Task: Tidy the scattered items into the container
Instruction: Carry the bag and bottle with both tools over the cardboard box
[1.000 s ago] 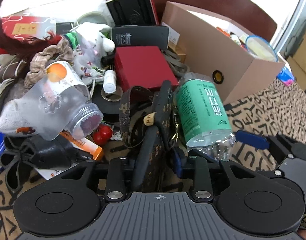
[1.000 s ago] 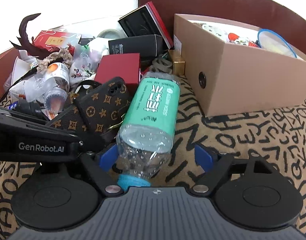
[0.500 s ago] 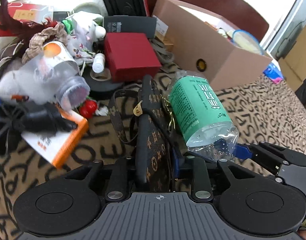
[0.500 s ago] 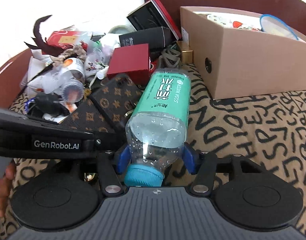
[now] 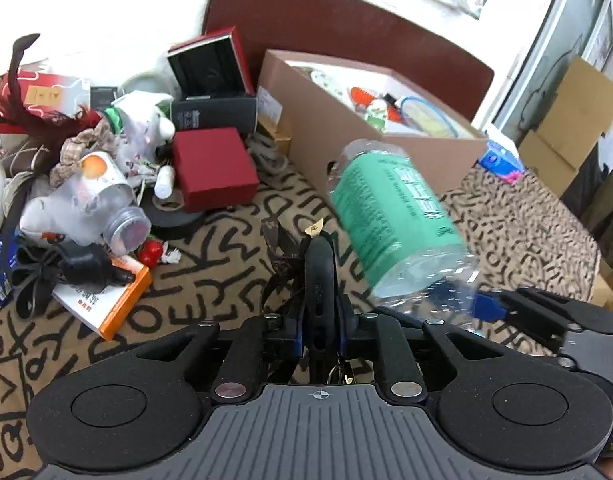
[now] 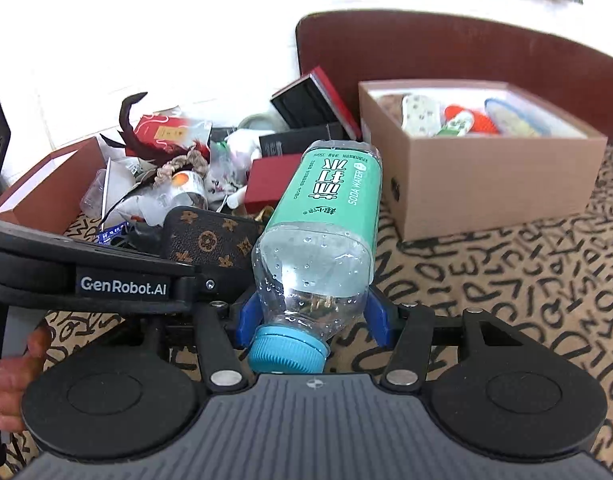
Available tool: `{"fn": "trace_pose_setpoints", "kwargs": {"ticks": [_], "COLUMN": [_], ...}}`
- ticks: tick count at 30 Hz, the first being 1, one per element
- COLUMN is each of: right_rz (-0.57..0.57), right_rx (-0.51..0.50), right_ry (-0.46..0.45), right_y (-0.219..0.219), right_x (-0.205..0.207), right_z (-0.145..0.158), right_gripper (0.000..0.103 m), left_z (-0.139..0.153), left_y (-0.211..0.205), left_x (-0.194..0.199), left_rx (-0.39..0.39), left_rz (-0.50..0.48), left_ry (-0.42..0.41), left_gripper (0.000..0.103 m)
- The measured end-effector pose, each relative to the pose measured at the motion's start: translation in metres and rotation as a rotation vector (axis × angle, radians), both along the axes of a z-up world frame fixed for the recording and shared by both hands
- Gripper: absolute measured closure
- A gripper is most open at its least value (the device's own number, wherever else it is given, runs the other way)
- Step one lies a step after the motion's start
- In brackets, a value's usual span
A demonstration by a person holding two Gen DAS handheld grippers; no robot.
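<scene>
I see the soda water bottle (image 6: 330, 216), clear plastic with a green label and blue cap, lifted off the patterned cloth, cap end nearest me, base angled toward the far side. Left of it is the brown monogram phone case (image 6: 206, 240), held edge-on. The cardboard box (image 6: 498, 184) sits far right, open, partly filled.

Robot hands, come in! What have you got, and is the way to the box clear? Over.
Left gripper shut on phone case. Right gripper shut on soda water bottle. Both lifted clear of the cloth. Cardboard box ahead, open, part full; nothing blocking.
</scene>
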State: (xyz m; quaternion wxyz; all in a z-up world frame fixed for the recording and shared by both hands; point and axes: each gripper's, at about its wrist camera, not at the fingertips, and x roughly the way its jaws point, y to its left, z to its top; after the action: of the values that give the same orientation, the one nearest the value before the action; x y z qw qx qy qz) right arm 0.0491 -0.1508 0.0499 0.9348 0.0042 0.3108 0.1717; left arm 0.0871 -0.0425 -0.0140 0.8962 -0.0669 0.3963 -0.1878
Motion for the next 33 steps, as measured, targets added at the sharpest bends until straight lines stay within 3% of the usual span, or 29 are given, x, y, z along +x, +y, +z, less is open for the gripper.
{"fn": "trace_pose_setpoints", "kwargs": {"ticks": [3,4,5,9,14,16,18,24,29,33], "right_rz": [-0.006,-0.009,-0.014,-0.034,-0.056,-0.058,-0.055,-0.059,-0.049,-0.026], "right_rx": [-0.004,0.000,0.000,-0.002,0.002,0.003,0.003,0.000,0.012,0.026], "right_ry": [0.019,0.031,0.045,0.072,0.096,0.102,0.110,0.132,0.092,0.049], "right_y": [-0.004,-0.005,-0.007,-0.014,-0.021,-0.021,-0.022,-0.022,-0.022,-0.024], "right_x": [-0.002,-0.001,-0.001,0.000,0.007,0.008,0.010,0.016,0.009,0.004], "right_z": [-0.007,-0.010,-0.014,-0.024,-0.032,-0.035,-0.038,-0.045,-0.033,-0.014], "right_gripper": [0.043,0.043,0.043,0.043,0.043,0.043,0.043,0.043,0.043,0.043], "left_z": [-0.013,-0.017,-0.019,-0.024,-0.033,-0.041,-0.048,-0.043,-0.029,-0.003], "left_y": [-0.001,-0.001,-0.001,-0.001,-0.013,-0.016,-0.020,-0.024,-0.016,-0.017], "left_x": [0.005,0.005,0.005,0.013,0.027,0.035,0.039,0.034,0.028,0.019], "left_rx": [0.013,0.016,0.015,0.007,0.089,0.103,0.122,0.135,0.050,0.024], "left_rz": [-0.001,0.006,0.010,0.058,0.054,0.031,0.004,-0.035,-0.011,-0.011], "left_ry": [0.024,0.033,0.029,0.024,0.010,0.035,0.048,0.031,0.049,-0.002], "left_gripper": [0.088,0.082,0.067,0.049,0.042,0.042,0.060,0.081,0.086,0.087]}}
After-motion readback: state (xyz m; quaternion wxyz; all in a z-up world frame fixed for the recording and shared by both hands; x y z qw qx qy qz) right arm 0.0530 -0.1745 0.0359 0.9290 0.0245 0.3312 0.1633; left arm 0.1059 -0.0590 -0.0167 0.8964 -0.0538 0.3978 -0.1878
